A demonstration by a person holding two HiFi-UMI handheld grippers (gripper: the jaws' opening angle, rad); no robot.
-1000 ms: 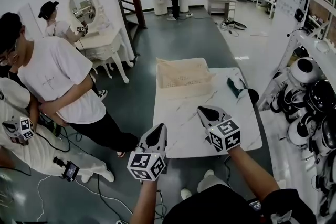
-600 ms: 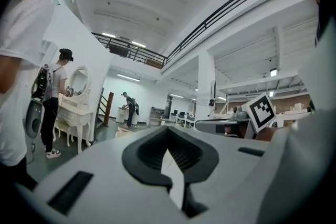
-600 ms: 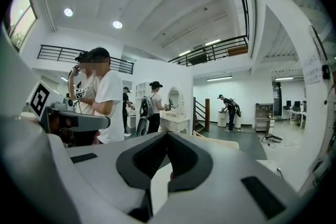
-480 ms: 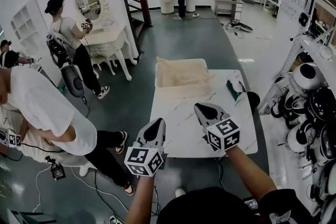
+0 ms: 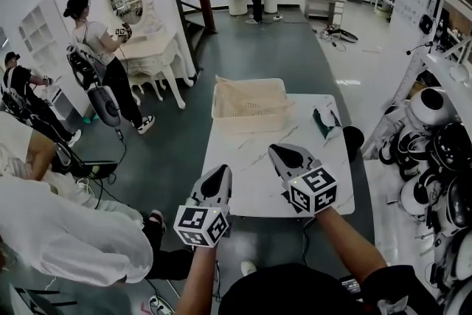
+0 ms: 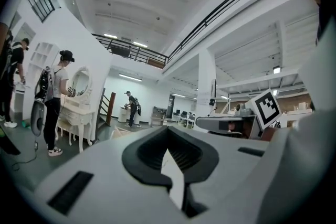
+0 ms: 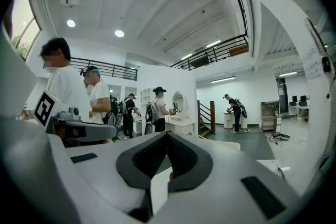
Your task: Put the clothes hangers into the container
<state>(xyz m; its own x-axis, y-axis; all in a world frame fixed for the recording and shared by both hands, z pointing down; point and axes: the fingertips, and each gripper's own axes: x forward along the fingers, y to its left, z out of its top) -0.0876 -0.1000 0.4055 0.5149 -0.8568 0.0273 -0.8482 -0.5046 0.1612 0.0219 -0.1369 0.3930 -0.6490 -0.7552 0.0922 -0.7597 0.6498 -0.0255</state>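
A cream woven basket (image 5: 249, 104) stands at the far left end of the white marble table (image 5: 258, 181). A dark green bundle (image 5: 324, 121), which may be the hangers, lies near the table's right edge; its shape is too small to make out. My left gripper (image 5: 220, 175) hovers over the table's near left corner, jaws together and empty. The right gripper (image 5: 282, 153) is held over the near middle of the table, shut with nothing in it. Both point level towards the basket. The left gripper view (image 6: 170, 152) and right gripper view (image 7: 167, 157) show closed jaws.
A person in white (image 5: 66, 240) bends low at the near left. More people stand by a white dressing table (image 5: 147, 48) at the left. Racks of round white and black gear (image 5: 435, 136) line the right. A dark round thing (image 5: 354, 135) sits beside the table's right edge.
Both grippers have drifted slightly forward and up. The person in white at the left has bent down towards the lower left. My view has shifted a little.
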